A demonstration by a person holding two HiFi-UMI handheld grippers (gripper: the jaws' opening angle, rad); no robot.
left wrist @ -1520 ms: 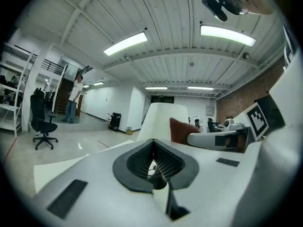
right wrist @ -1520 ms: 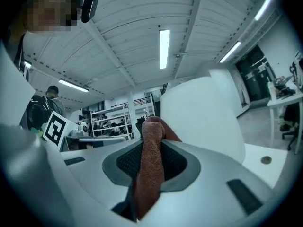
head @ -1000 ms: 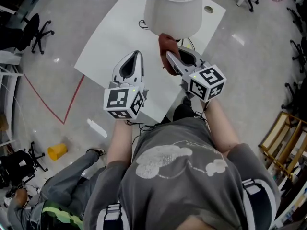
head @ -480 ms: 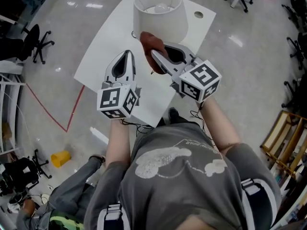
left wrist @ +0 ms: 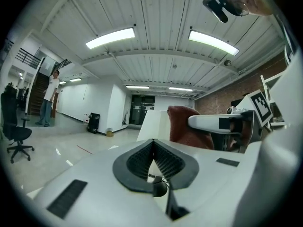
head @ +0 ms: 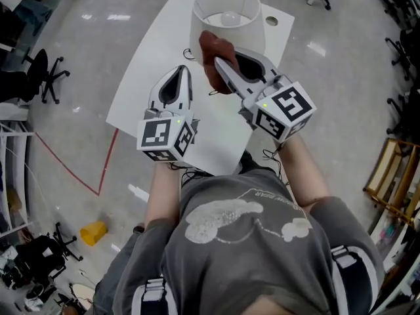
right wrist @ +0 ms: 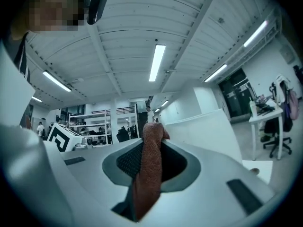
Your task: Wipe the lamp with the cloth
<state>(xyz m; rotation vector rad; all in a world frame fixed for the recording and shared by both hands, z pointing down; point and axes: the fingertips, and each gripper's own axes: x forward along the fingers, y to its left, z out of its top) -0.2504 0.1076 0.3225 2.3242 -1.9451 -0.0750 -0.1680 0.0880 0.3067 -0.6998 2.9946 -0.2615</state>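
Note:
The lamp's white drum shade [head: 226, 12] stands at the far end of the white table [head: 147, 87], its bulb showing inside. My right gripper [head: 220, 63] is shut on a reddish-brown cloth [head: 211, 50], which rests against the shade's near side. In the right gripper view the cloth [right wrist: 149, 169] hangs between the jaws, with the shade [right wrist: 208, 126] just to the right. My left gripper [head: 186, 72] hovers over the table to the left, shut with nothing in it. In the left gripper view [left wrist: 152, 142], the cloth [left wrist: 182, 126] and the shade [left wrist: 154, 124] lie ahead.
A black cable [head: 191, 54] lies on the table beside the lamp, and a round hole [head: 271, 21] sits in the far corner. Office chairs [head: 42, 77] stand on the floor at left. A yellow cup [head: 94, 231] and red tape line [head: 108, 169] are on the floor.
My right gripper has carried the cloth across the near side of the shade, leftward and then back toward the middle. The left gripper has stayed shut beside it.

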